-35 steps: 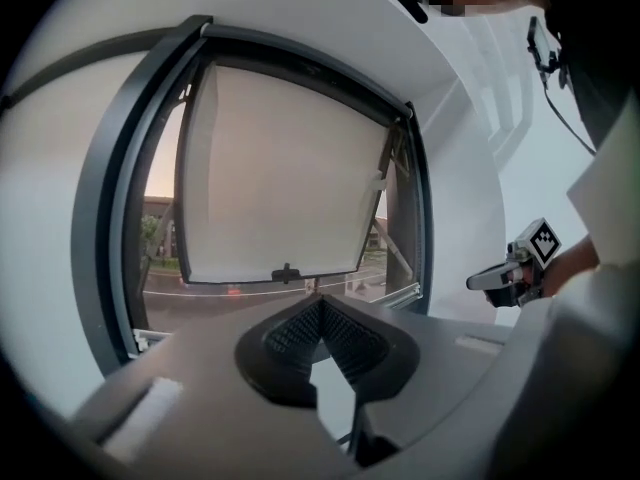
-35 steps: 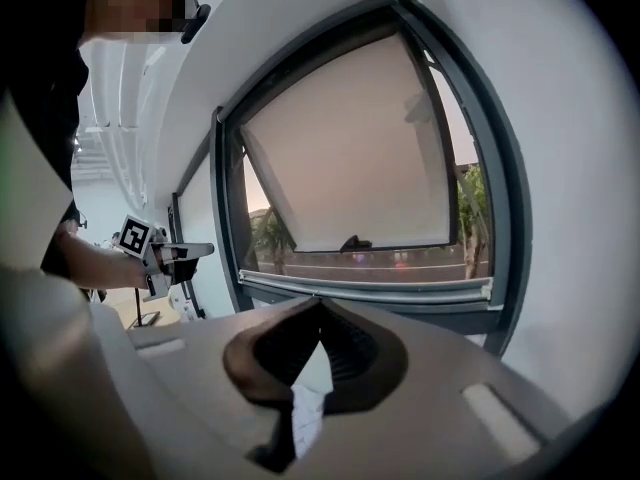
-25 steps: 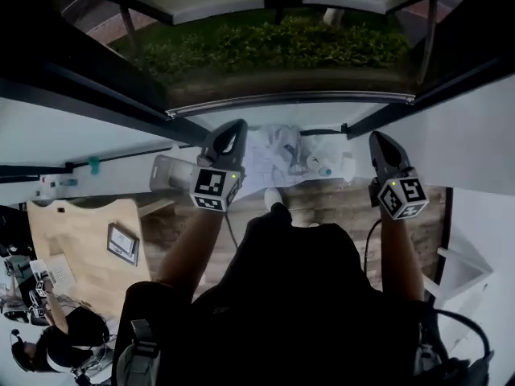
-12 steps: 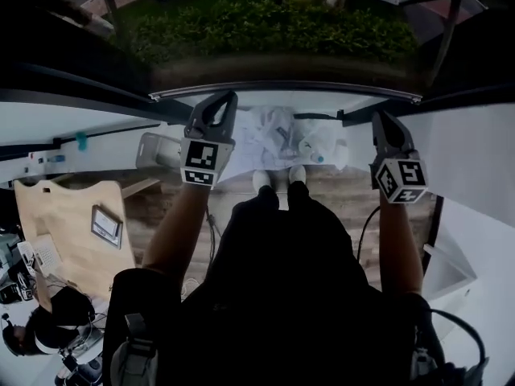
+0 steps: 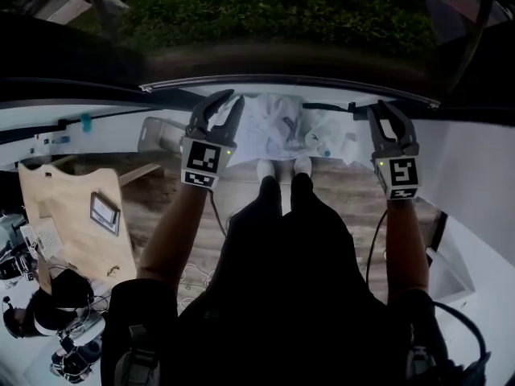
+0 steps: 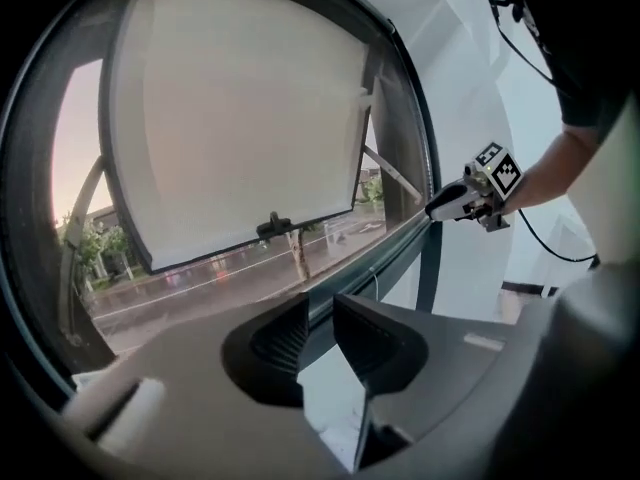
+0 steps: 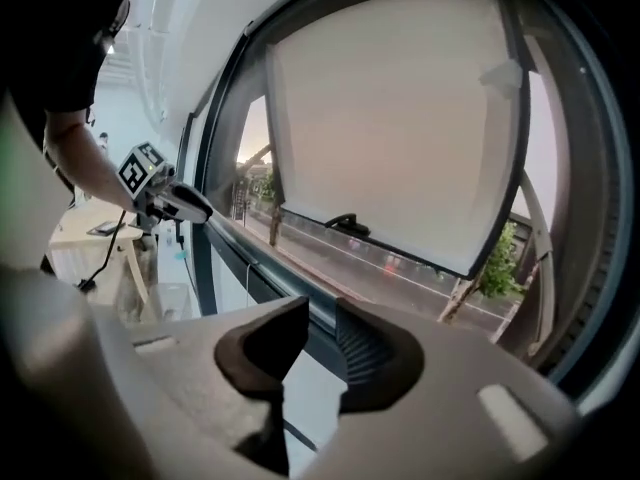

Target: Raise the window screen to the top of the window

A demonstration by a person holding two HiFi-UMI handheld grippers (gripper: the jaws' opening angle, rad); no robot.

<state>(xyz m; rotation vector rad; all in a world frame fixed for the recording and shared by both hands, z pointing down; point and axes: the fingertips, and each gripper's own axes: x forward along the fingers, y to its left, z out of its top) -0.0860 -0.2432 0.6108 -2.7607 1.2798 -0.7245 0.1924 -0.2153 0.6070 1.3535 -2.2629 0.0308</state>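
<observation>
The person stood facing the window with a gripper in each hand, both reaching toward the lower frame rail (image 5: 290, 80). The left gripper (image 6: 320, 308) had just been opening its jaws, which stood apart with nothing between the pads (only the rail showed beyond the narrow gap). The right gripper (image 7: 322, 313) had likewise just been opening, its jaws parted and empty, pointing at the same rail further along. The window screen (image 6: 240, 108) covered most of the pane. Its bottom bar hung a little above the rail, leaving a strip of wet street and trees visible beneath it. A small black handle (image 6: 277, 226) sat at the middle of that bar, well apart from both grippers. In the head view a green hedge (image 5: 273, 14) lay outside below the window, and a wooden table (image 5: 68, 215) stood off to the person's left.
</observation>
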